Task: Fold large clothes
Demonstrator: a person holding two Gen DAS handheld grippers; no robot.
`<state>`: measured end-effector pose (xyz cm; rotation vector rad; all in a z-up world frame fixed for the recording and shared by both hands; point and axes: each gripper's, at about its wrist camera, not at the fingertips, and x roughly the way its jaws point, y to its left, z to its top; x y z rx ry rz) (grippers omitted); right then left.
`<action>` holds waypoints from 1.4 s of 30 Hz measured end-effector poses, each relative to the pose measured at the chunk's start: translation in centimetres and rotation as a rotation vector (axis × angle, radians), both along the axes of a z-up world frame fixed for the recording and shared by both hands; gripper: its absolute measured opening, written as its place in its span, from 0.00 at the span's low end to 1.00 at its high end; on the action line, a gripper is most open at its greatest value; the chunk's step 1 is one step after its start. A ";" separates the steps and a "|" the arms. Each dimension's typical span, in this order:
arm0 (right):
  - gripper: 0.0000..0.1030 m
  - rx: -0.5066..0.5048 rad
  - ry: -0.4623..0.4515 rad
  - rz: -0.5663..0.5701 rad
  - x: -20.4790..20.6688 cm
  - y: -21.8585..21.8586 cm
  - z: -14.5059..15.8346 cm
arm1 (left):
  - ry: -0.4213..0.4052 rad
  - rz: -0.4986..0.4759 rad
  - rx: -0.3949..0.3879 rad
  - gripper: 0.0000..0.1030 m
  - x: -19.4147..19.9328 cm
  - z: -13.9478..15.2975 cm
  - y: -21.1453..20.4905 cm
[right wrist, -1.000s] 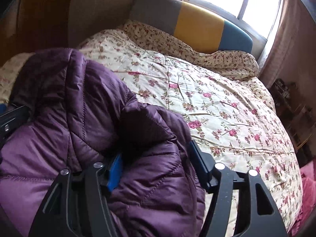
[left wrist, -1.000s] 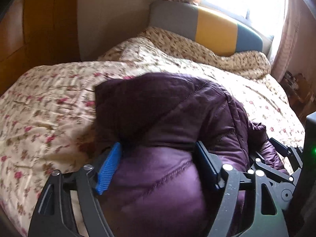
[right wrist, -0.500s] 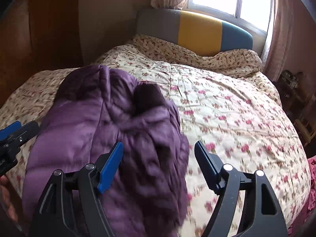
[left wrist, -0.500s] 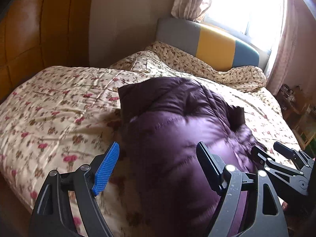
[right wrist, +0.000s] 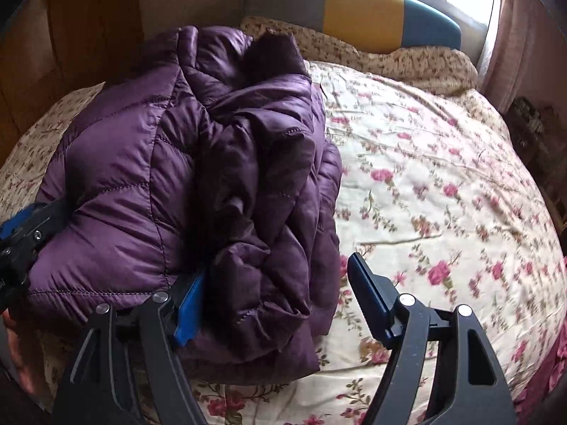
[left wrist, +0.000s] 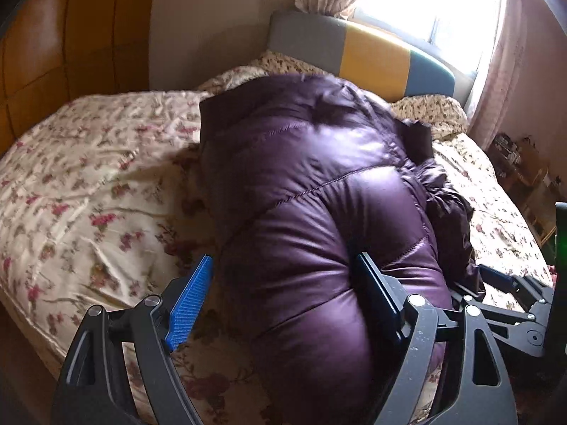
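A purple quilted puffer jacket [left wrist: 319, 205] lies bundled on the floral bedspread [left wrist: 88, 184]. It also shows in the right wrist view [right wrist: 184, 184], folded into a thick pile with a dark collar at its far end. My left gripper [left wrist: 283, 283] is open, its jaws wide around the near end of the jacket, the right one pressed into the fabric. My right gripper [right wrist: 273, 283] is open around the jacket's near right edge. The right gripper shows at the right edge of the left wrist view [left wrist: 510, 290]; the left gripper shows at the left edge of the right wrist view [right wrist: 24, 230].
The bed has a grey, yellow and blue headboard [right wrist: 354, 10] under a bright window [left wrist: 425, 7]. A wooden wardrobe [left wrist: 53, 53] stands to the left. A cluttered shelf [left wrist: 521, 163] stands right of the bed. The bedspread [right wrist: 443, 194] lies bare right of the jacket.
Both grippers let go of the jacket and drew back, then came in again low. They now stand open around its near end, and the jacket lies settled on the bed.
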<state>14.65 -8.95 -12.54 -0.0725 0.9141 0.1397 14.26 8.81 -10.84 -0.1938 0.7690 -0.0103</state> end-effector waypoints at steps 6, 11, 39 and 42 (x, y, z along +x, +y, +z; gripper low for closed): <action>0.72 0.000 -0.032 -0.013 -1.0 0.1 1.8 | -0.003 0.040 -0.012 0.91 -0.7 1.4 0.6; 0.80 0.004 -0.090 -0.004 -2.3 0.6 4.1 | -0.020 0.098 -0.019 0.94 -2.2 2.8 1.2; 0.97 -0.070 -0.202 0.024 -7.7 1.5 7.8 | -0.065 0.143 0.090 0.96 -7.9 6.2 -0.3; 0.97 -0.072 -0.205 0.026 -7.7 1.5 7.8 | -0.070 0.151 0.090 0.96 -8.0 6.4 -0.4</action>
